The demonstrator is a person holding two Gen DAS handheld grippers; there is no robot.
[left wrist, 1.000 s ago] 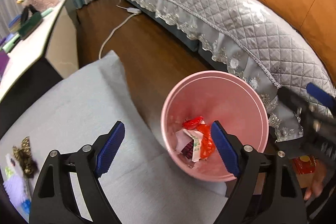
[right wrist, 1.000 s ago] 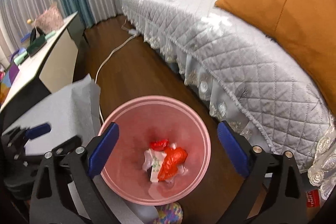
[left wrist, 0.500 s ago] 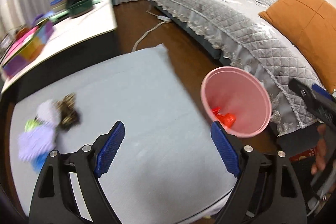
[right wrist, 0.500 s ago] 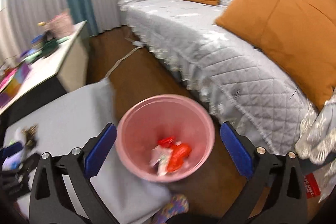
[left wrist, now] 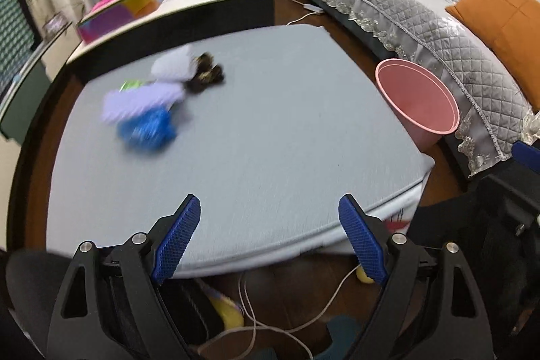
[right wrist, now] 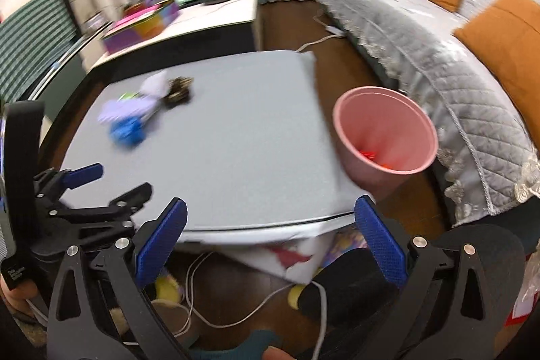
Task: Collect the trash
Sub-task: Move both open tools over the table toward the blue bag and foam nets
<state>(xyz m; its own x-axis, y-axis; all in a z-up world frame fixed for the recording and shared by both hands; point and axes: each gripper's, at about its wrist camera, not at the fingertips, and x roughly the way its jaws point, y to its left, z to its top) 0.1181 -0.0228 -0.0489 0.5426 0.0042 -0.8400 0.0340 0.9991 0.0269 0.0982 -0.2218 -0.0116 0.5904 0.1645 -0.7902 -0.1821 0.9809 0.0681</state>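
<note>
Trash (left wrist: 152, 103) sits in a small blurred heap on the far left part of the grey table (left wrist: 270, 137): a white crumpled piece, a lilac one, a blue one, a bit of green and a dark brown-gold wrapper (left wrist: 205, 77) at the heap's right edge, all touching or just beside each other. The pink bin (right wrist: 384, 132) stands on the wooden floor off the table's right side, between the table and the grey quilted sofa (left wrist: 422, 19); some red scraps (right wrist: 371, 156) show at its bottom.

Both tongs hang over the table's near edge, well apart from the heap. The left gripper (left wrist: 270, 238) has its 2 blue-padded jaws spread wide with nothing between them. The right gripper (right wrist: 270, 245) is spread just as wide and also empty. From the right wrist view the left gripper shows at the lower left, over the table's near left corner.
</note>
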